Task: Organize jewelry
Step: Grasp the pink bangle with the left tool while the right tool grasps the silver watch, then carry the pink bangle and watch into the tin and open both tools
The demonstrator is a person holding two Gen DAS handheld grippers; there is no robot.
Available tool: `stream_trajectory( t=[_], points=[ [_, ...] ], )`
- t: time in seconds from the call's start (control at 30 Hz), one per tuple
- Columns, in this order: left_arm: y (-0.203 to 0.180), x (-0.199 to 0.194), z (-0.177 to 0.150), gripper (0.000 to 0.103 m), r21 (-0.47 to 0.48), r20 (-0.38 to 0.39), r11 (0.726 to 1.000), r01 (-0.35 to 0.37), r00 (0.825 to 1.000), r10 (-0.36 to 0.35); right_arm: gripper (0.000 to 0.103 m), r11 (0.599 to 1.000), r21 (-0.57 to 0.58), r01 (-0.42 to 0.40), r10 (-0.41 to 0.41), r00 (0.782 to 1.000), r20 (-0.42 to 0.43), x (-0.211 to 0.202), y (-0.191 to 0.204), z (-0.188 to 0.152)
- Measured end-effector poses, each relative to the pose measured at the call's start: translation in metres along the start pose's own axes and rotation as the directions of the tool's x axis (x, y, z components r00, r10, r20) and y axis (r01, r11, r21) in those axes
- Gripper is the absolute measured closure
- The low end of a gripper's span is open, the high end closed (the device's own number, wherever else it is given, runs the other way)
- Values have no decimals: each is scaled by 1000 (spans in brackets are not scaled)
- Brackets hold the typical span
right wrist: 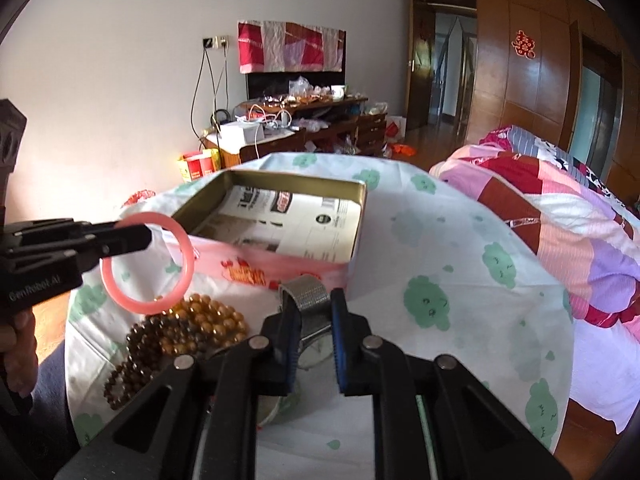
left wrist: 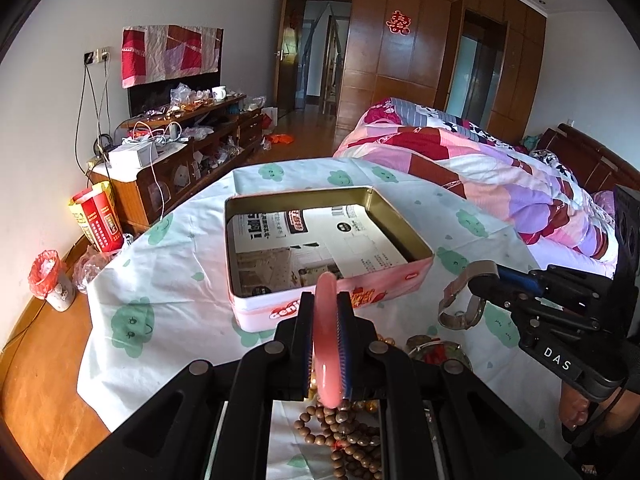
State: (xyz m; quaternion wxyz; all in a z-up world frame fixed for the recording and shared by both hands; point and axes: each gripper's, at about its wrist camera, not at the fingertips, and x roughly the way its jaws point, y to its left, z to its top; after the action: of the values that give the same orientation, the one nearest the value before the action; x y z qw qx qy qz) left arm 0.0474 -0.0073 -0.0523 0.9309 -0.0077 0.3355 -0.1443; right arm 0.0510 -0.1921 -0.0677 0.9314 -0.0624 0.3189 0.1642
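Note:
My left gripper (left wrist: 324, 304) is shut on a pink bangle (left wrist: 328, 344), held edge-on just in front of the open tin box (left wrist: 404, 220). From the right wrist view the left gripper (right wrist: 146, 236) holds the pink bangle (right wrist: 188, 258) above a heap of brown bead bracelets (right wrist: 200, 320). My right gripper (right wrist: 316, 308) is shut on a watch (right wrist: 310, 294) by its silver mesh band, lifted a little off the cloth near the tin box (right wrist: 280, 268). In the left wrist view the right gripper (left wrist: 478, 280) carries the watch (left wrist: 460, 314) to the right of the tin.
The tin is lined with printed paper and stands on a table cloth with green clouds (left wrist: 160, 288). Bead bracelets (left wrist: 344, 432) and a clear bangle (left wrist: 436, 350) lie by the near edge. A quilted bed (left wrist: 500, 176) is right, a cluttered cabinet (left wrist: 180, 152) left.

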Motion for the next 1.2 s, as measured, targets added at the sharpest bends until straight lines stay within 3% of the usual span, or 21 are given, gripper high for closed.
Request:
stream_trajectory(
  t=[0.63, 1.2],
  points=[
    [5, -5, 48, 93, 60, 89, 998, -34, 996, 29, 87, 999, -20, 49, -48, 997, 54, -4, -3, 45],
    [6, 20, 71, 93, 89, 92, 992, -84, 993, 75, 87, 996, -41, 85, -82, 995, 55, 21, -4, 74]
  ],
)
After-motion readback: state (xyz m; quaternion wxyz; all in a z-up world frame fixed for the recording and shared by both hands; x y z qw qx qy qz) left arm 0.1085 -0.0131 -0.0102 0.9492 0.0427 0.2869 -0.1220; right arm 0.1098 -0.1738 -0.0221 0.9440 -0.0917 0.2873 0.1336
